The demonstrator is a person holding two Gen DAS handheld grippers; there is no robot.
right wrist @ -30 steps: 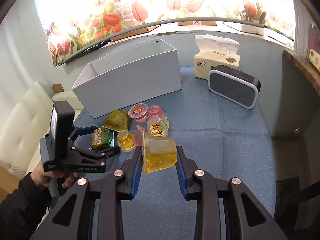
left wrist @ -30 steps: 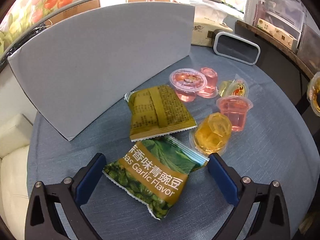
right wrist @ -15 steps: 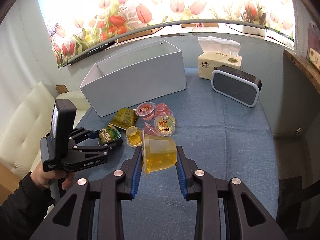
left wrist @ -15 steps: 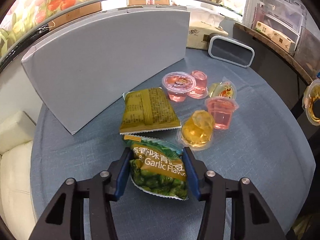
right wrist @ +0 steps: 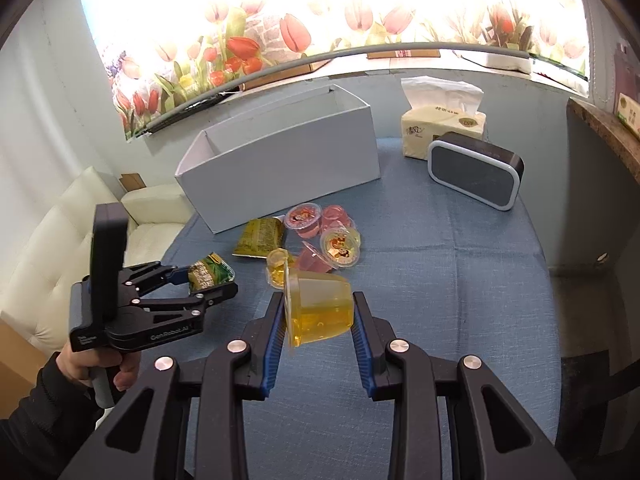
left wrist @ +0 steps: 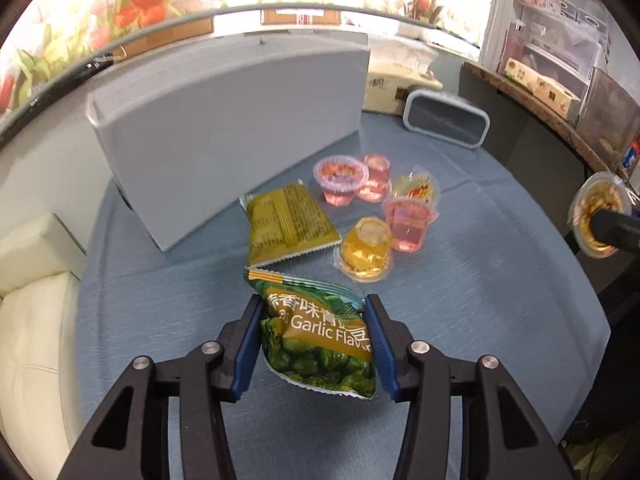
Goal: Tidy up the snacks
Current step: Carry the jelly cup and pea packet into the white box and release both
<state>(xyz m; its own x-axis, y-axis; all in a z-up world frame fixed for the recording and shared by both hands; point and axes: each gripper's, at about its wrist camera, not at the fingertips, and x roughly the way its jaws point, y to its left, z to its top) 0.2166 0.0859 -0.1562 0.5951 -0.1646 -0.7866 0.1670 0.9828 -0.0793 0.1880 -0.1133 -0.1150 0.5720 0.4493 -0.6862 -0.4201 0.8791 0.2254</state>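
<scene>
Tulip wall [right wrist: 280, 36], cream sofa [right wrist: 80, 240] w/ bright light.

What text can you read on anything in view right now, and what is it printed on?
"as Garlic Flav", partly covered, with Chinese characters above: green pea snack packet held in the left tool.
"GenRobot.AI": side of the left tool, in the right wrist view.
Olive-yellow foil packet: fine print, too small.
Cream tissue pack: label too blurred.

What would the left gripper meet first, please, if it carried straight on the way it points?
Probably the olive-yellow foil snack packet just beyond the green garlic pea bag that the left gripper holds; depth is uncertain.
</scene>
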